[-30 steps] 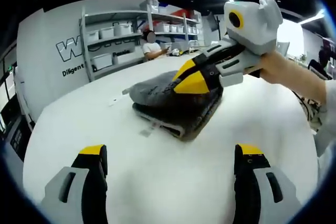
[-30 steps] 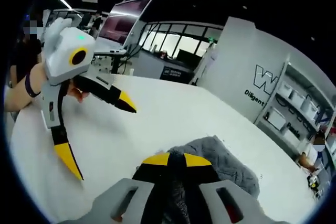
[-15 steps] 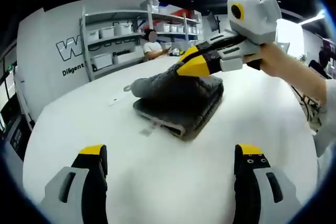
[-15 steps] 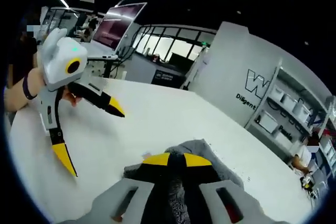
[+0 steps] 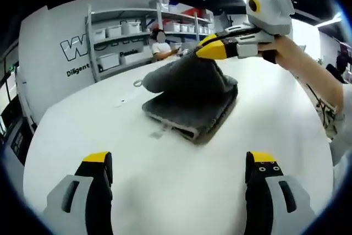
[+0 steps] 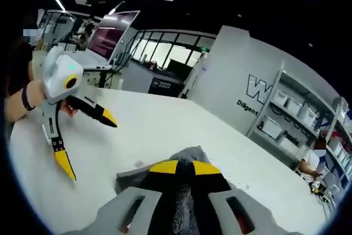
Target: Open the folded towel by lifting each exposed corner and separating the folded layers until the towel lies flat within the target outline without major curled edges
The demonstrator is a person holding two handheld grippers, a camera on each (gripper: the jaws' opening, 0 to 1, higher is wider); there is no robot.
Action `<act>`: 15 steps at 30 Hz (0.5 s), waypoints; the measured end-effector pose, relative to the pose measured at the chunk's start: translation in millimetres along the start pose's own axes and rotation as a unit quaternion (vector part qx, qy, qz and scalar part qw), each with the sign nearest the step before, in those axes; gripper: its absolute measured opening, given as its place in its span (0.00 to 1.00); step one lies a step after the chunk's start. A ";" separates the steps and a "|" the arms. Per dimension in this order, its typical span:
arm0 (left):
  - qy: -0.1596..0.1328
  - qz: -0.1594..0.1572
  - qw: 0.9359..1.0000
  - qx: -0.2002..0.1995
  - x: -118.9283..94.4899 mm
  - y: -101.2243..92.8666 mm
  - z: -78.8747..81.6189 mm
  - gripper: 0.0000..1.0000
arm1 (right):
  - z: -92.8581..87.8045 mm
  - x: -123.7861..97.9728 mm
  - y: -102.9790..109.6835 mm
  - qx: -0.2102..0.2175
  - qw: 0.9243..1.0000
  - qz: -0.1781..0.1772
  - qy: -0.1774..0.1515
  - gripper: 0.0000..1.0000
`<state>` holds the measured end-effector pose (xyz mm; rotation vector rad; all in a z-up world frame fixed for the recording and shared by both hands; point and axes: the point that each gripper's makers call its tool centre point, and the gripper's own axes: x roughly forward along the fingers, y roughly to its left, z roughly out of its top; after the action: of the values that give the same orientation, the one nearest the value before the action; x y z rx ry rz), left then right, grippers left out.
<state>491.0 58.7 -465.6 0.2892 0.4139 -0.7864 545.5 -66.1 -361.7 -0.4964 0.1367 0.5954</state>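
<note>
Raised higher than a second ago, the right gripper (image 5: 212, 49) carries the top layer of the grey towel (image 5: 190, 100) up off the folded stack, its yellow-tipped jaws pressed together on the cloth. In the right gripper view the same jaws meet at the bottom centre with grey fabric pinched between them (image 6: 181, 167), and the rest of the towel (image 6: 137, 174) spreads just beyond and to the left of the tips.

Lower layers of the towel lie folded on the white table (image 5: 181, 191), the near edge of the stack showing its stacked folds toward the left gripper. Bare tabletop runs on every side of the stack, widest between it and the left gripper (image 5: 179, 177), whose jaws stand wide apart with nothing between them, well short of the towel. Seen from the right gripper view, the left gripper (image 6: 82, 138) hangs over the table to the left, jaws splayed, a hand (image 6: 33, 94) behind it.

Shelving with bins (image 5: 124, 45) stands far beyond the towel, a person (image 5: 160, 49) seated near it.
</note>
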 end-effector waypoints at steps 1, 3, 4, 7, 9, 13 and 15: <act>0.001 0.000 1.000 -0.001 0.0 0.5 -0.5 0.99 | 0.1 -1.1 -2.8 0.001 1.000 -0.003 -0.001 0.03; 0.002 0.002 1.000 -0.002 0.3 2.4 -1.0 0.99 | -0.4 -2.9 -8.2 0.003 1.000 -0.008 -0.002 0.03; 0.002 0.002 1.000 -0.002 0.3 2.5 -1.2 0.99 | -1.1 -3.9 -10.6 0.004 1.000 -0.011 -0.001 0.03; 0.004 0.003 1.000 -0.002 0.5 2.4 -2.0 0.99 | -3.4 -6.7 -17.1 0.007 1.000 -0.019 -0.001 0.03; 0.005 0.002 1.000 -0.001 0.8 1.7 -2.5 0.99 | -4.3 -9.0 -21.6 0.009 1.000 -0.025 -0.003 0.03; 0.005 0.000 1.000 -0.001 1.4 0.4 -2.7 0.99 | -6.5 -13.5 -32.9 0.017 0.999 -0.038 -0.006 0.03; 0.007 0.000 1.000 0.000 1.6 0.4 -3.4 0.99 | -8.1 -15.8 -38.3 0.020 0.999 -0.046 -0.007 0.03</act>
<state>491.4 59.3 -469.3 0.2946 0.4263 -0.7849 554.4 -105.4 -349.0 -0.4582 0.1120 0.5055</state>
